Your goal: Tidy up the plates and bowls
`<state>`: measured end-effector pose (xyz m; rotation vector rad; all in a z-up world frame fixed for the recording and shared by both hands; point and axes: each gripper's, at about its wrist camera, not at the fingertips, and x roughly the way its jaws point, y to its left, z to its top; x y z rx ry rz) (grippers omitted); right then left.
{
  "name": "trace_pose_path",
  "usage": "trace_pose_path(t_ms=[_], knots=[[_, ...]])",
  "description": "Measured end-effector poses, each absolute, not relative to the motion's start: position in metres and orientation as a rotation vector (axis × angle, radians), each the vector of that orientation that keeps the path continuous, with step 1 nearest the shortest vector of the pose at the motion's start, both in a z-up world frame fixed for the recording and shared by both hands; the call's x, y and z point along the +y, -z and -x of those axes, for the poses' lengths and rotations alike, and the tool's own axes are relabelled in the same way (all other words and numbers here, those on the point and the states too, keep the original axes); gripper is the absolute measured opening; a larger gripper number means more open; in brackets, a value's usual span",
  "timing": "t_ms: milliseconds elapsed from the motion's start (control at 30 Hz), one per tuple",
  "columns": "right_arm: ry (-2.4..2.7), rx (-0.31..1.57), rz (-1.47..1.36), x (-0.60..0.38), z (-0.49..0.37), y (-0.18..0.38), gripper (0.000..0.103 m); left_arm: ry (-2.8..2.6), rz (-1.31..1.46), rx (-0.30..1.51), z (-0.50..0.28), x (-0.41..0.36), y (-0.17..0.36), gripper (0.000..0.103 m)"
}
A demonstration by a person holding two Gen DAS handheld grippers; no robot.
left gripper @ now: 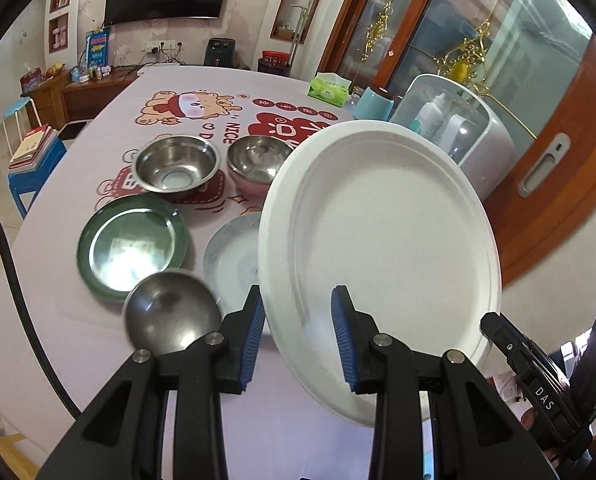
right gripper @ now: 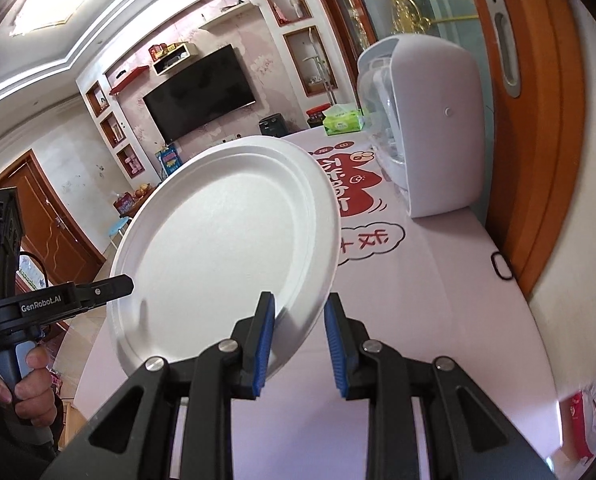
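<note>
A large white plate [left gripper: 382, 264] is in the air, tilted, above the table. Its near rim sits between the open fingers of my left gripper [left gripper: 298, 340]. The same plate [right gripper: 225, 248] fills the right wrist view, with its right rim between the open fingers of my right gripper [right gripper: 298, 344]. I cannot tell which pads touch it. On the table lie a green-rimmed plate [left gripper: 131, 248], a pale blue plate [left gripper: 233, 260], a small upturned steel bowl [left gripper: 169, 312], a steel bowl [left gripper: 177, 162] and a pink steel-lined bowl [left gripper: 255, 164].
A white appliance [left gripper: 458, 136] with bottles stands at the table's right back; it also shows in the right wrist view [right gripper: 426, 128]. A green tissue box [left gripper: 328, 90] and a blue cup [left gripper: 374, 102] sit behind. A wooden door [right gripper: 538, 120] is close on the right.
</note>
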<state>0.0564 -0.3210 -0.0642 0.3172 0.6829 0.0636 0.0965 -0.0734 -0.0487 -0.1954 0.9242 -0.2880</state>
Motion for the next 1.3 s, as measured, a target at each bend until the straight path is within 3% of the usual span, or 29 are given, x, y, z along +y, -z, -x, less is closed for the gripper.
trace_pose_path(t_ms=[567, 1300], knots=[[-0.036, 0.709, -0.271, -0.262, 0.033, 0.07, 0.025, 0.288, 0.166, 0.961, -0.001, -0.017, 0.072, 0.032], [-0.005, 1.006, -0.237, -0.236, 0.041, 0.137, 0.025, 0.241, 0.136, 1.207, 0.03, -0.004, 0.166, 0.032]])
